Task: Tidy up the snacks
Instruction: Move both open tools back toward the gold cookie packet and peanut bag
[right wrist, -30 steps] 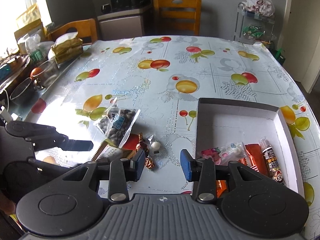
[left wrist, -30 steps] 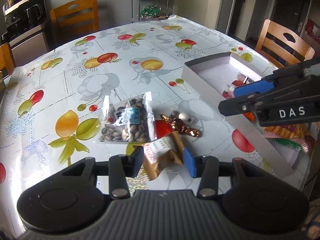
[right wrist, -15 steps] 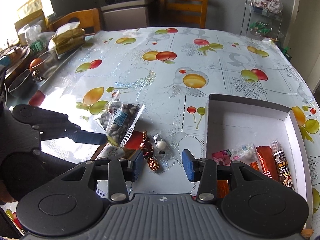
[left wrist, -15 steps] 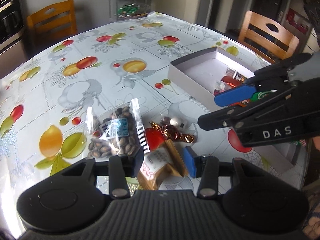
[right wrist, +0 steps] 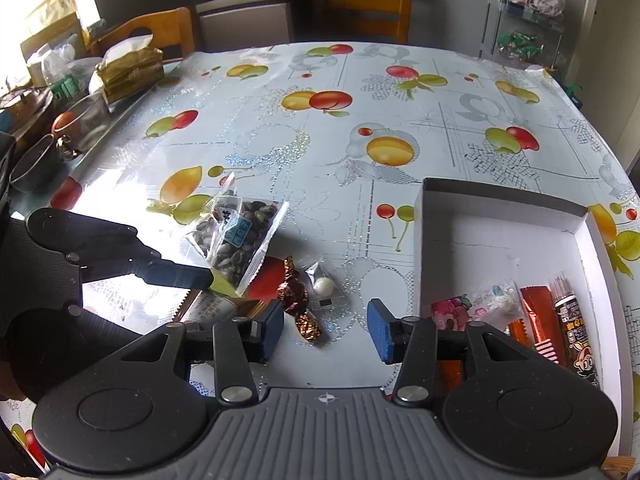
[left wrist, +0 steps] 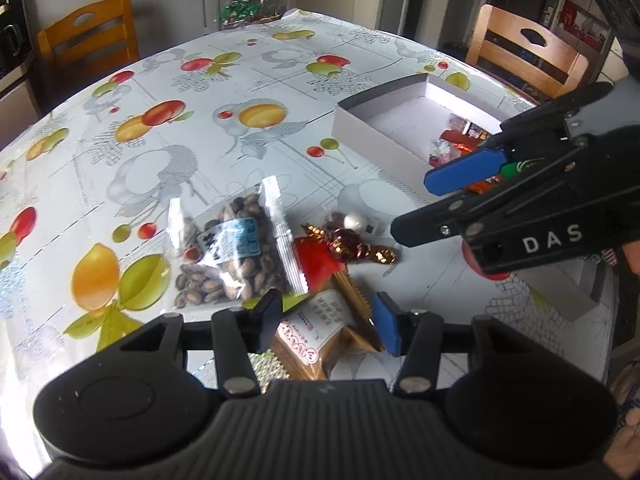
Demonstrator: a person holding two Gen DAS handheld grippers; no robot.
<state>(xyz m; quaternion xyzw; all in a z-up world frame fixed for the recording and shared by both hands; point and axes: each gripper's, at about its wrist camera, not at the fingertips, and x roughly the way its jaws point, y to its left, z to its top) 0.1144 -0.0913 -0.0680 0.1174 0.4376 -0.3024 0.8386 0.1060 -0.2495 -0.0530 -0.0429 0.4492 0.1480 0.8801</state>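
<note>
I judge the sorting to be roughly half done: four snacks lie loose on the desk (right wrist: 400,152) and about five are already in the box, so what is left is to carry the loose ones over. Working from the left in the right wrist view, my left tool (left wrist: 326,322) hangs low with its fingers apart and nothing clamped, straddling one tan biscuit packet (left wrist: 320,340) at the near edge of the pile. Just beyond it lies one clear bag of seeds (right wrist: 238,236), slightly overlapping the packet's far end. To the right of the bag is one brown foil-wrapped candy (right wrist: 298,304), and just beside that one small clear wrapper with a white ball sweet (right wrist: 323,286). My right tool (right wrist: 326,330) hovers over this spot, fingers apart and empty, with the foil candy showing between them. Farther right stands one white cardboard box (right wrist: 500,200), open-topped, its far half bare. Along its near side I count one pink fruit-print packet (right wrist: 452,312), one clear packet with a pale sweet (right wrist: 496,296), one orange bar (right wrist: 540,320) and one dark stick with a cartoon face (right wrist: 572,328); another orange wrapper is partly hidden under my right tool, so the box count is uncertain.
</note>
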